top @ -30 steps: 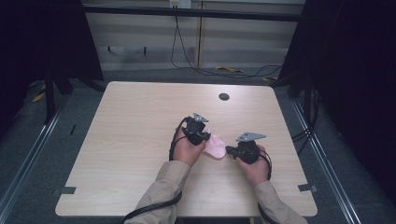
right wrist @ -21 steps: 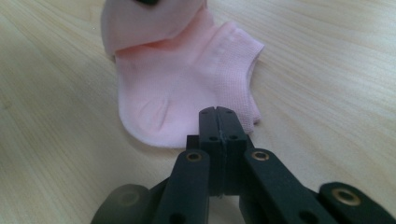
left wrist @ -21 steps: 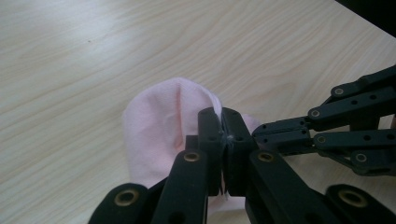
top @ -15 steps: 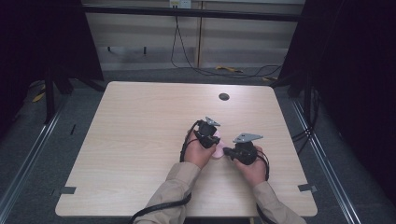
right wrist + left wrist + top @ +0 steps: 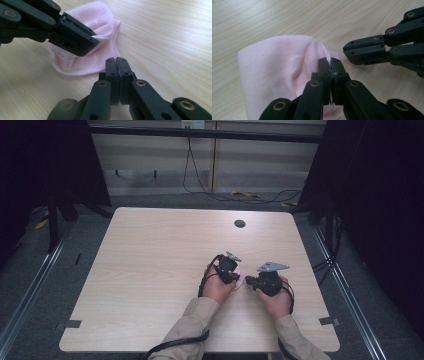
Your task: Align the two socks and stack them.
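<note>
Taking the pink cloth [image 5: 279, 72] as the landmark, and reading the table [image 5: 150, 270] from left to right: the left gripper [image 5: 331, 62] comes first, its jaws pressed together on an edge of the cloth, a thin fold of fabric pinched between the pads, so the cloth bulges away from it in a soft loop with the rest lying on the wood. In the high view the cloth [image 5: 239, 281] is just a pale sliver between the two hands (most of it sits under the left gripper [image 5: 234, 276]). Right of the cloth, just beside it but apart, the right gripper [image 5: 116, 61] has its jaws together with nothing between them; the cloth [image 5: 100, 27] lies ahead of it and to its left, its near hem close to the tips. The left hand is plainly the nearer, already holding; any regrasp by the right would likely need its jaws parted and a short reach toward that hem.
</note>
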{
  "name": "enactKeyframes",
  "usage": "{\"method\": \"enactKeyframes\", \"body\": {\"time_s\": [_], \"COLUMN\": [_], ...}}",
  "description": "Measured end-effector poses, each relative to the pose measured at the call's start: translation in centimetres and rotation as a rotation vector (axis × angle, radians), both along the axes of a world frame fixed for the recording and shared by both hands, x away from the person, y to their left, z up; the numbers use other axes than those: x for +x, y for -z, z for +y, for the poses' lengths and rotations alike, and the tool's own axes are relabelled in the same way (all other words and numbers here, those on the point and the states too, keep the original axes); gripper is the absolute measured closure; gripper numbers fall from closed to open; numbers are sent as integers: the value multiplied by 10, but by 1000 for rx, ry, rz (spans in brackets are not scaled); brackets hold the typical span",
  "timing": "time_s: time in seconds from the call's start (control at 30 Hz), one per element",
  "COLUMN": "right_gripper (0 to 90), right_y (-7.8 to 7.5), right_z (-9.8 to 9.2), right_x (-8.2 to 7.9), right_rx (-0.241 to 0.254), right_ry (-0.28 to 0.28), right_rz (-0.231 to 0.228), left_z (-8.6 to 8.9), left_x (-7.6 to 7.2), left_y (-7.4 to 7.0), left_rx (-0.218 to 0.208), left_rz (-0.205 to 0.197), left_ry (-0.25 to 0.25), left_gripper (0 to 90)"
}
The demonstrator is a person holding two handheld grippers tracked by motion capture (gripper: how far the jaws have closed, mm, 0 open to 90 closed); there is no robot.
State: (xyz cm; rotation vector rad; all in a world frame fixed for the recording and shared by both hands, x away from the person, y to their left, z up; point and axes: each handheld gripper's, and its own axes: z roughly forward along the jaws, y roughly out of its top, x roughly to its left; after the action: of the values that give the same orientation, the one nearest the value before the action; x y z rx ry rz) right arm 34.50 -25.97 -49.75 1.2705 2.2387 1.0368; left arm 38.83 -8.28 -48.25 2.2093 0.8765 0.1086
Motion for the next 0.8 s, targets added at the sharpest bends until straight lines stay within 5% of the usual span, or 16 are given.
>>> {"method": "enactKeyframes", "body": {"time_s": [0.37, 0.67, 0.8], "right_gripper": [881, 880, 881], "right_y": [-1, -3, -3], "right_z": [-6, -8, -8], "right_x": [-2, -3, -3], "right_rx": [-10, -8, -10], "right_ry": [18, 28, 27], "right_rz": [-7, -19, -18], "left_z": [9, 34, 36], "left_x": [-6, 4, 6], "left_y": [-4, -22, -23], "left_rx": [-35, -128, -115], "left_rz": [-1, -26, -10], "left_ry": [22, -50, -53], "left_gripper": [796, 772, 810]}}
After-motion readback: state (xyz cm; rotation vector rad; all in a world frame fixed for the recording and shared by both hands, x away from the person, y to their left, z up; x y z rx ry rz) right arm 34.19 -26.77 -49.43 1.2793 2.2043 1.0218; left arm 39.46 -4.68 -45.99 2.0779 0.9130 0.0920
